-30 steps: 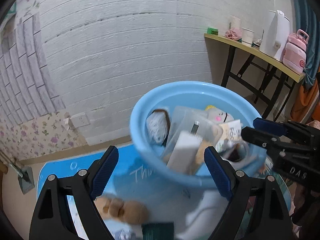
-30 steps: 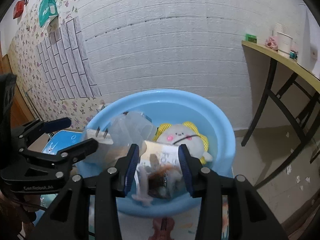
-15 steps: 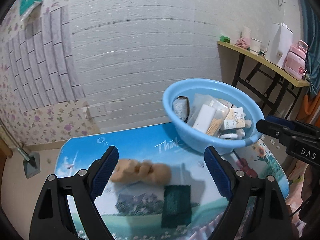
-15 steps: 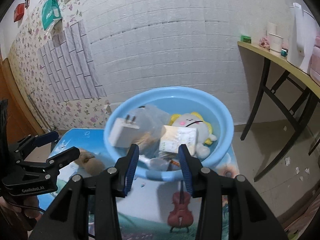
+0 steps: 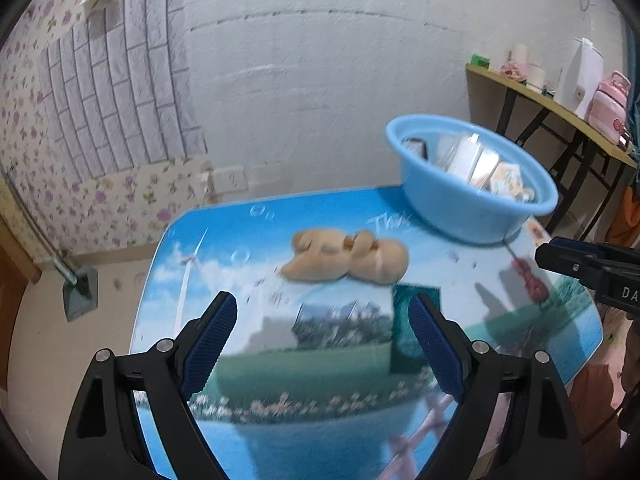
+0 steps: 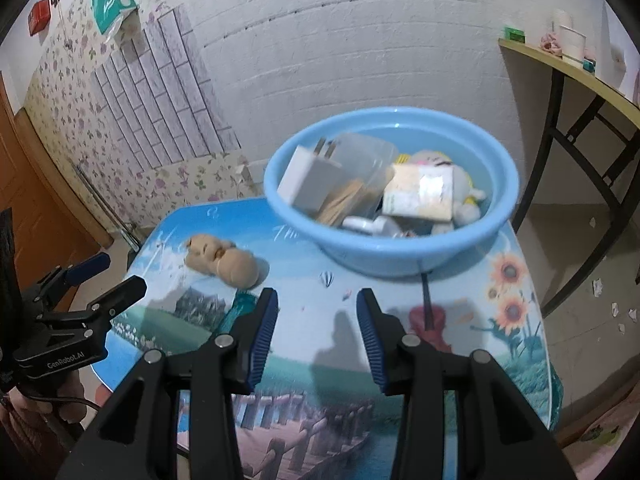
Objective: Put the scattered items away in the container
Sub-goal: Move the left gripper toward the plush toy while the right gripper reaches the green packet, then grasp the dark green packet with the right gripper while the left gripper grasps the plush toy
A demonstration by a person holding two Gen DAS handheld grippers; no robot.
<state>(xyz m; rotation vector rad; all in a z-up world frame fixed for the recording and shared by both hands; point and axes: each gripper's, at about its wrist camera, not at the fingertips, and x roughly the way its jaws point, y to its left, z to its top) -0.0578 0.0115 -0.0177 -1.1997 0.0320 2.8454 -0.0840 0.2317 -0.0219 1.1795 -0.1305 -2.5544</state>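
Note:
A light blue basin [image 5: 472, 204] [image 6: 394, 258] stands at the table's far right, holding a white charger, a clear box, a paper packet, a small plush and other items. On the picture-printed tabletop [image 5: 320, 364] lies a tan plush toy [image 5: 348, 258] [image 6: 226, 260]. Just in front of it is a flat teal item [image 5: 404, 332] [image 6: 240, 308], partly hidden by my fingers. My left gripper [image 5: 322, 306] [image 6: 116, 274] hovers wide open, short of the plush. My right gripper [image 6: 317, 300] [image 5: 580, 264] is open more narrowly in front of the basin, with nothing between its fingers.
A white brick wall runs behind the table. To the right, a wooden side table [image 5: 560, 110] carries a kettle, a pink flask and cups. A dustpan [image 5: 80, 292] sits on the floor to the left. A brown door [image 6: 24, 216] is at far left.
Both grippers have drawn back from the basin, which now looks smaller and farther. The left one swung left, bringing the plush and the teal item into view. Neither opening has changed.

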